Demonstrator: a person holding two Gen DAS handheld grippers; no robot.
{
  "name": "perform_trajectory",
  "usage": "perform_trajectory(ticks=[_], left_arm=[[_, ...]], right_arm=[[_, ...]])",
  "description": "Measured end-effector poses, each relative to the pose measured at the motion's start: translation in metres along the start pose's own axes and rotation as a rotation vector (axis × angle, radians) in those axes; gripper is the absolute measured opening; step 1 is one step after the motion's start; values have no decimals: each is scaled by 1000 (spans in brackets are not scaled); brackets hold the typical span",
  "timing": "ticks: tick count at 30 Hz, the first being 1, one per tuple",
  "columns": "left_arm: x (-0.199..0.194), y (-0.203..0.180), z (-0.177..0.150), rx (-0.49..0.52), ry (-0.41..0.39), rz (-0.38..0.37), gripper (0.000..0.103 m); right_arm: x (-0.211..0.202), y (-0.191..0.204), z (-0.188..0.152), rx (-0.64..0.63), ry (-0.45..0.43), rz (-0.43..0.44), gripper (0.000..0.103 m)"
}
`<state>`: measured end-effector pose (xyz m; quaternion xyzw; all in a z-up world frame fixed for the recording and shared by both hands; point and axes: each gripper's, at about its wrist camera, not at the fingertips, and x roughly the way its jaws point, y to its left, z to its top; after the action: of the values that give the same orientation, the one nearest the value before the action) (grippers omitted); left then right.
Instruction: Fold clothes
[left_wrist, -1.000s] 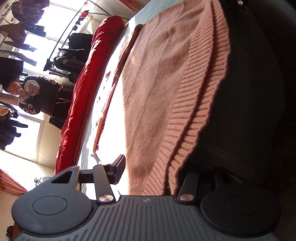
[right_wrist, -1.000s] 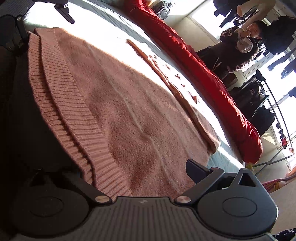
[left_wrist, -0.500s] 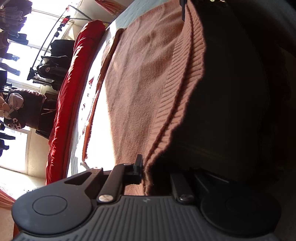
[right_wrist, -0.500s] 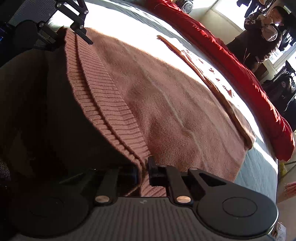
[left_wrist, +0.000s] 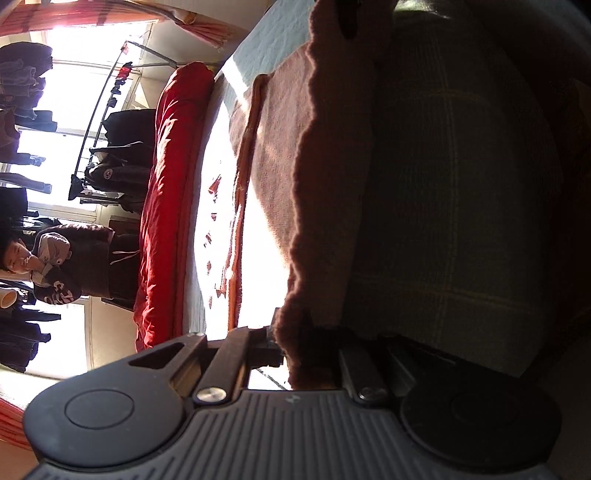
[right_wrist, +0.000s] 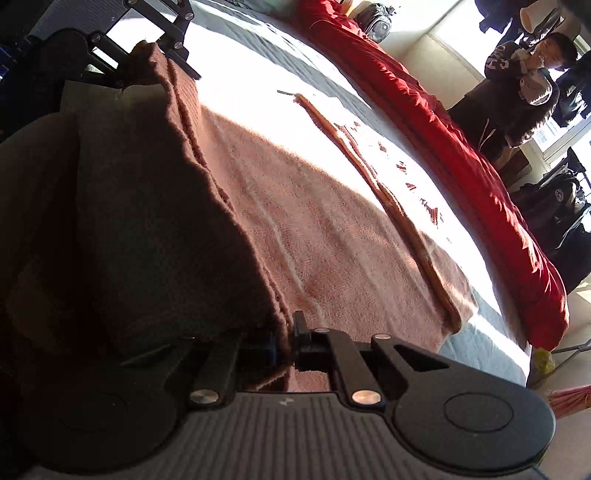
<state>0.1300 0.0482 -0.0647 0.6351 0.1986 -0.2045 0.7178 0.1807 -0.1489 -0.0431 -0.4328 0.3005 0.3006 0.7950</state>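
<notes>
Both sets of fingers pinched tight on the pink knit sweater's (right_wrist: 332, 236) hem, left gripper (left_wrist: 295, 347) and right gripper (right_wrist: 286, 343) each lifting a corner, rest of sweater flat on the sunny bed (right_wrist: 258, 74), red quilt (right_wrist: 443, 140) along the far edge, person's (right_wrist: 517, 85) dark hoodie lettering too blurry to read.

Left gripper (left_wrist: 295, 350): jaws closed, pinching the sweater (left_wrist: 280, 155) hem. Right gripper (right_wrist: 286, 343): jaws closed, pinching the same hem at its other corner. Both raised.
</notes>
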Motion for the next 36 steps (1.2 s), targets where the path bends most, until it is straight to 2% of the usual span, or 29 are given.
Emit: perform_trajectory(ticks=[4, 14, 26, 36], left_arm=[[7, 17, 4, 18, -9, 33, 5], [51, 50, 11, -31, -24, 99, 5], [107, 94, 5, -153, -14, 160, 5], [168, 134, -3, -217, 2, 192, 5]], right_arm=[[0, -16, 7, -6, -10, -27, 8], [21, -57, 19, 7, -33, -121, 8], [70, -115, 51, -7, -75, -288, 8], [132, -171, 85, 11, -105, -376, 9]])
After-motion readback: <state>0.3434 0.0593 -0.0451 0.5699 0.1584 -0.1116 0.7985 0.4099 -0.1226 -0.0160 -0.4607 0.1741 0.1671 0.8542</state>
